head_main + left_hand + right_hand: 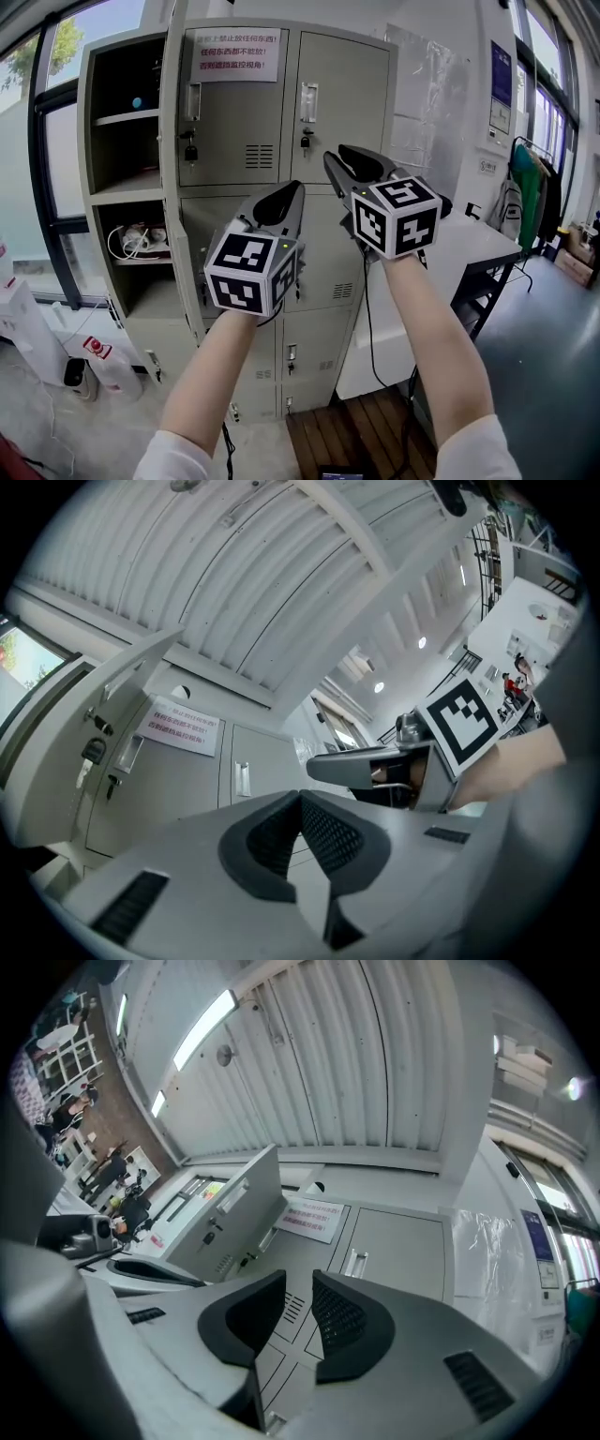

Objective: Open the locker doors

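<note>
A tall grey locker cabinet (342,94) stands ahead. The doors of its left column (172,112) are swung open, showing shelves and a tangle of white cables (136,239). The top middle door (234,112) carries a paper notice and is closed, as is the top right door (398,1241), which has a handle and a key. My left gripper (291,192) (301,799) hangs in the air in front of the cabinet, shut with nothing in it. My right gripper (336,155) (299,1283) is beside it, slightly open and empty. Neither touches the locker.
To the right of the cabinet stands a white table (469,244), with a clothes rack (530,187) behind it. A wooden pallet (356,431) lies on the floor below my arms. White equipment (94,361) sits on the floor at left, by the window.
</note>
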Motion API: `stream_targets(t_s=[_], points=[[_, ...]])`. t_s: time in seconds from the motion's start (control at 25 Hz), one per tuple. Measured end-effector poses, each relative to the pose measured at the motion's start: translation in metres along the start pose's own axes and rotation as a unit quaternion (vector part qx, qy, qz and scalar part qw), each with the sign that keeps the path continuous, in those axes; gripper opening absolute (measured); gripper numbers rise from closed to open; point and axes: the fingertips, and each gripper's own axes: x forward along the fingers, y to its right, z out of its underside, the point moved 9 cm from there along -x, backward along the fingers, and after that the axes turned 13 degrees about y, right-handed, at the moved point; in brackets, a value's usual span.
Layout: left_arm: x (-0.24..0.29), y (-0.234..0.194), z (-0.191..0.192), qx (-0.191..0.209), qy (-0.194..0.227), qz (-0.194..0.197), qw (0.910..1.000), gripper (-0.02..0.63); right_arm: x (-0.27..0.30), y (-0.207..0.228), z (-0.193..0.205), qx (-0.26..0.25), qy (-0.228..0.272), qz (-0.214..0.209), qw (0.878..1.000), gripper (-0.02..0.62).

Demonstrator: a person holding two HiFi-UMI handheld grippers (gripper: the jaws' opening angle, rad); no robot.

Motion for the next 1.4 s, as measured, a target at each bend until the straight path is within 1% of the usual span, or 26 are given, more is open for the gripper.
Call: stream_targets(t_s=[0.12, 0.2, 0.32, 0.44, 0.6, 0.76, 1.0, 1.12, 1.24, 1.4], points=[[0.008, 0.001, 0.010, 0.040, -0.008, -0.004, 0.9992, 0.008, 0.004, 0.011, 0.009, 0.013, 0.006, 0.000, 1.000, 0.091], [0.015, -0.001, 0.016, 0.054, -0.008, -0.007, 0.9985, 0.008, 0.010, 0.016, 0.014, 0.014, 0.005, -0.005, 1.000, 0.091], [0.027, -0.008, 0.026, 0.047, -0.004, -0.017, 0.9988, 0.008, 0.022, 0.021, 0.023, 0.009, 0.001, -0.018, 1.000, 0.091], [0.039, -0.016, 0.036, 0.042, 0.003, -0.022, 0.9988, 0.008, 0.036, 0.031, 0.029, 0.006, 0.003, -0.022, 1.000, 0.092], [0.055, -0.031, 0.048, 0.044, 0.002, -0.033, 0.9985, 0.008, 0.059, 0.045, 0.040, 0.010, 0.006, -0.024, 1.000, 0.092], [0.072, -0.047, 0.057, 0.045, 0.016, -0.039, 0.9981, 0.008, 0.088, 0.058, 0.054, 0.021, 0.001, -0.029, 0.999, 0.092], [0.099, -0.071, 0.064, 0.057, 0.035, -0.041, 0.9969, 0.008, 0.136, 0.080, 0.067, 0.021, -0.007, -0.037, 0.999, 0.092], [0.111, -0.083, 0.068, 0.062, 0.042, -0.043, 0.9963, 0.008, 0.159, 0.093, 0.075, 0.054, -0.010, -0.043, 0.998, 0.092], [0.123, -0.094, 0.072, 0.068, 0.044, -0.041, 0.9958, 0.008, 0.178, 0.107, 0.081, 0.095, -0.007, -0.030, 0.995, 0.094], [0.135, -0.107, 0.072, 0.072, 0.052, -0.040, 0.9953, 0.008, 0.197, 0.117, 0.090, 0.102, -0.035, -0.024, 0.994, 0.101]])
